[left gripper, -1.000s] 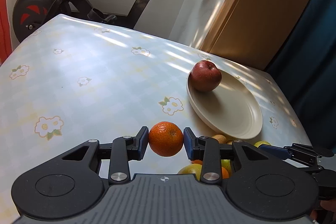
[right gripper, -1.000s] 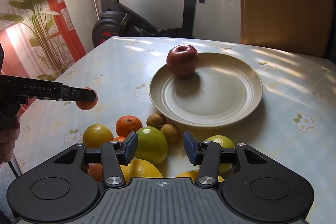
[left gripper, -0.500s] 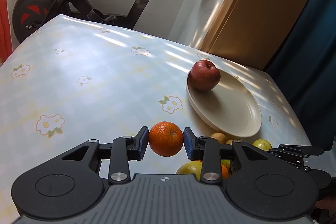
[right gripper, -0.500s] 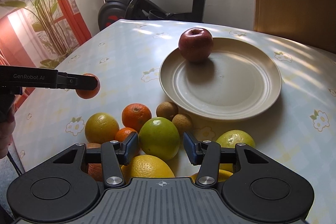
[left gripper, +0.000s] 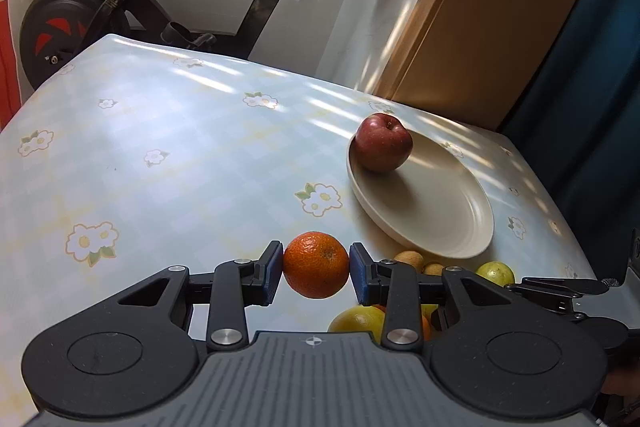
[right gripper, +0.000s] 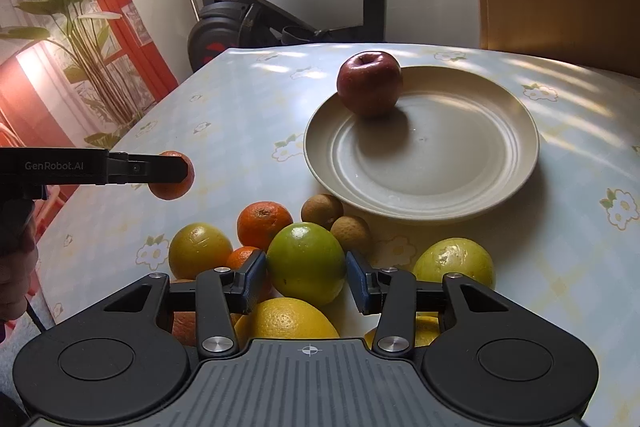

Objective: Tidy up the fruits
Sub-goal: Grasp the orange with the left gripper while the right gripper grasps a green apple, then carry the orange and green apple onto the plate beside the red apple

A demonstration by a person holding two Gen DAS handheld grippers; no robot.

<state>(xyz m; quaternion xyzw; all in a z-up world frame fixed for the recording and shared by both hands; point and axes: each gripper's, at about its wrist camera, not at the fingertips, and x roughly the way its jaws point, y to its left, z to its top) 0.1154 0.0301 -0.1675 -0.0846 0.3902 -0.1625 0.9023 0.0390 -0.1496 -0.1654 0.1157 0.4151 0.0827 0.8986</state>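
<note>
Closer green fruit (right gripper: 306,263); "GenRobot.AI" on left gripper (right gripper: 176,167)

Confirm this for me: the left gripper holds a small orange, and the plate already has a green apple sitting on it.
One detail is off. The left gripper does hold a small orange, but the apple on the plate is red, not green. The right wrist view shows it clearly, near the plate's far rim.

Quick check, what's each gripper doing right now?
Left gripper: shut on the small orange, held clear above the table.
Right gripper: jaws closing around the green fruit in the pile; pads not yet pressing it.
</note>
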